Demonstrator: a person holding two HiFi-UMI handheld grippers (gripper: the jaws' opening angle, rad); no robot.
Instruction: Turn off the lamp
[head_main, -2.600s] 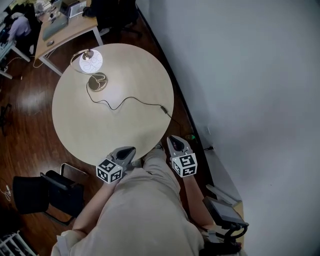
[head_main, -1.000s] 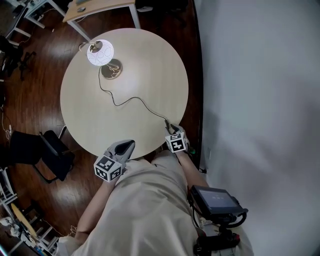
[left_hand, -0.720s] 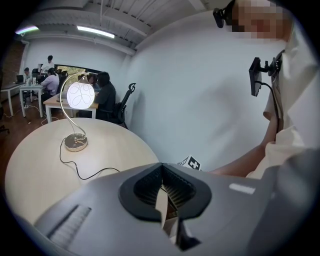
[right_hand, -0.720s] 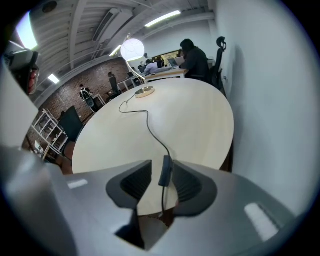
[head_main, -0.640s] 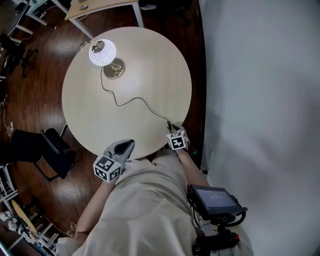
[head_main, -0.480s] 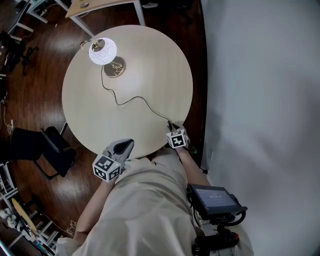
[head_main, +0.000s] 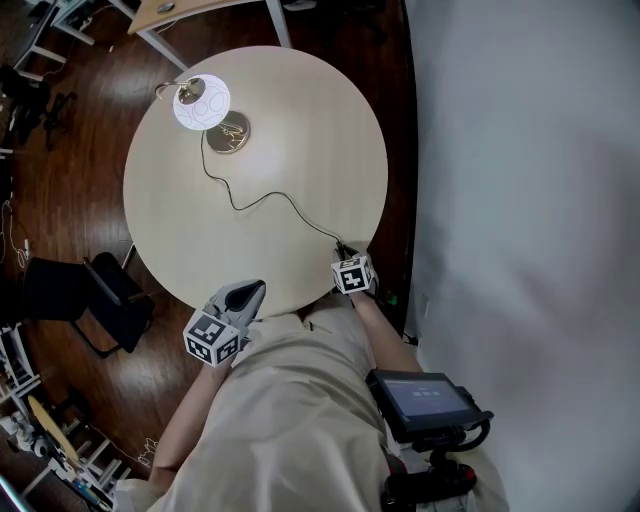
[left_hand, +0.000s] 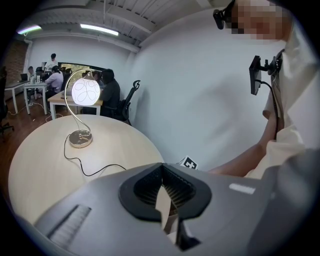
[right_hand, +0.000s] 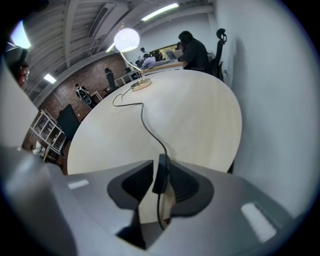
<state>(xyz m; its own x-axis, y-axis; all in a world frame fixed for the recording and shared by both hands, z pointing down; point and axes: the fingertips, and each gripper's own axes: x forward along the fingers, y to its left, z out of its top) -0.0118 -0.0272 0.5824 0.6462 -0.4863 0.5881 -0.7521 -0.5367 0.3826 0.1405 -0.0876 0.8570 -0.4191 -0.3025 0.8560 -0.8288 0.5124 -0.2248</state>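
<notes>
At the table's (head_main: 300, 130) 5 o'clock edge, the right gripper (head_main: 343, 255) has just been closing on the cord switch (right_hand: 161, 172). The left gripper (left_hand: 162, 167) is closed and empty. The lamp (head_main: 201, 100) is lit at 11 o'clock.

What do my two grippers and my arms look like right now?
The left gripper and the right gripper are both grey moulded shells that taper toward the tips. Black ribbed pads line the jaws. Each gripper carries a white cube printed with black square markers. The person wears a light beige short-sleeved top, which leaves the forearms uncovered.
</notes>
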